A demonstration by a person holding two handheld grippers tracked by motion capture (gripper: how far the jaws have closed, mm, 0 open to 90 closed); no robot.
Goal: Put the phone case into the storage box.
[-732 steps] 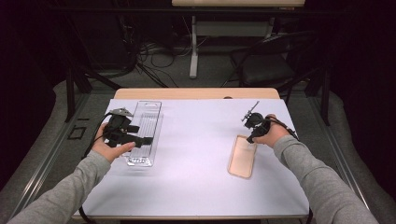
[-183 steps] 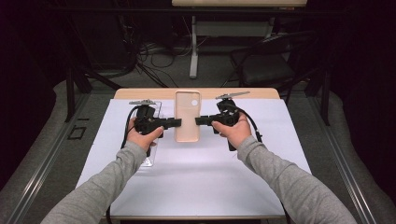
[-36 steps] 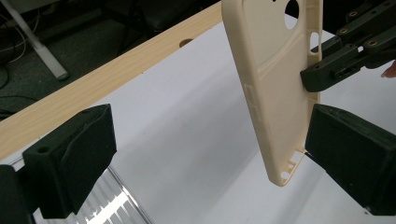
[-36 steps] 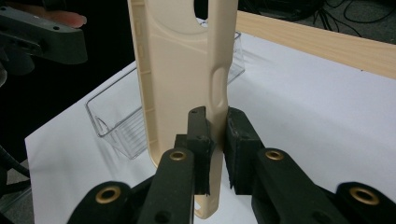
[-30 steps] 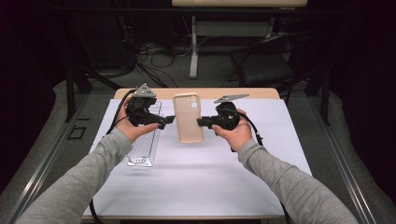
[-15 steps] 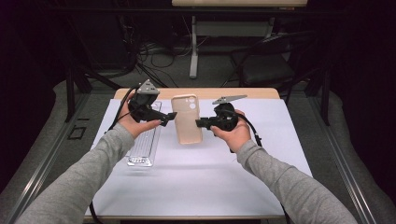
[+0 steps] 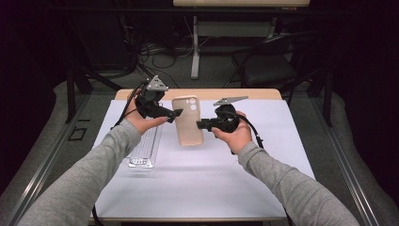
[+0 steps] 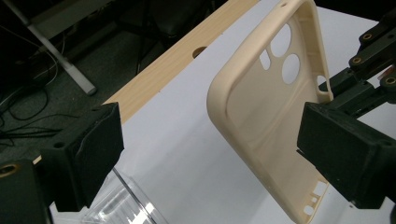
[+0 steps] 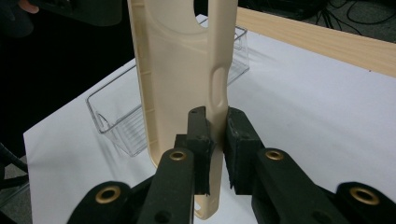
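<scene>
A: One grip now. L gripper [image 8: 205, 154] let go, jaws wide, backed off left.
B: Beige phone case [image 7: 187, 120]?
A: Upright above table centre, pinched by R gripper [image 9: 215, 140] alone. Handover done.

- Light falls from above onto the white worktop [image 7: 197, 188], which is bright and even; the room around it sinks into near black
- Shadows under the forearms are faint and soft
- The high view is soft and grainy
- In the left gripper view the near tongs [image 8: 224, 154] blur, and the cream phone case [image 8: 266, 121] stays fairly sharp
</scene>
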